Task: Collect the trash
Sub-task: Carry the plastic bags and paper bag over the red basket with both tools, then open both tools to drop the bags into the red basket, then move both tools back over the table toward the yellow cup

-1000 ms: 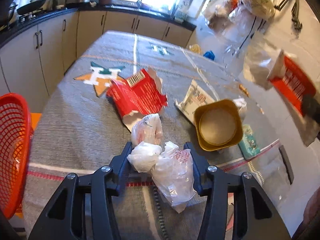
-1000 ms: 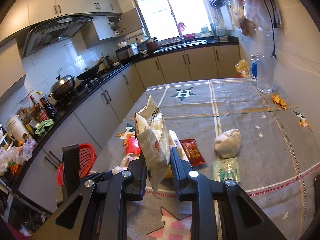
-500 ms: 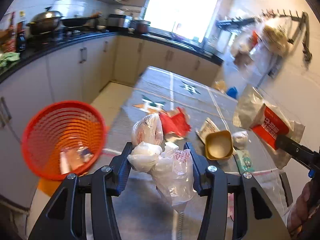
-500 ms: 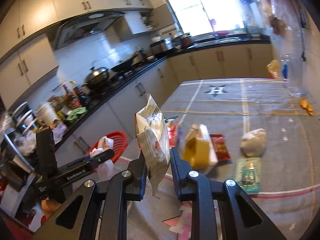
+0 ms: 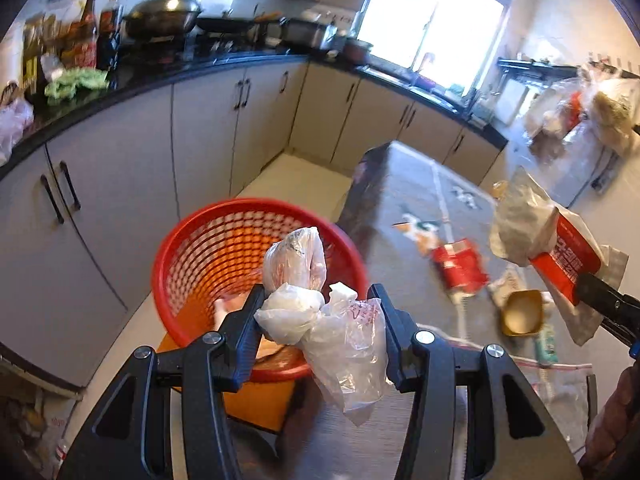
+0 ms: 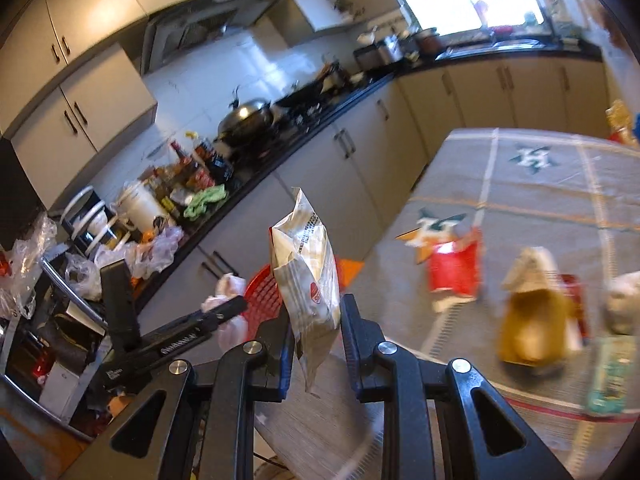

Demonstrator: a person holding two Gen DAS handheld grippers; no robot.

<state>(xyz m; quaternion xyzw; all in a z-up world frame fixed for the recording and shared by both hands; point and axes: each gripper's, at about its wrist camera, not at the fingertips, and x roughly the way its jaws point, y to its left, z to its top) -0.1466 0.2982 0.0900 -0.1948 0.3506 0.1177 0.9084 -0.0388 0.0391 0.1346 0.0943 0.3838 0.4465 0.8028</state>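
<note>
Kitchen cupboards stand behind a red basket [image 5: 208, 256] left of the desk [image 5: 404, 216]. Left gripper [image 5: 318, 320] jaws squeeze crumpled plastic bags [image 5: 340, 332] above the basket. Right gripper [image 6: 316, 322] jaws pinch a snack bag [image 6: 306, 276].

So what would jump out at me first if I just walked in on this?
Probably the bright red basket on the floor beside the table, with the left gripper holding a crumpled plastic bag above its rim. Next, the right gripper clamping an upright silver snack bag, with more wrappers scattered over the grey tablecloth.
</note>
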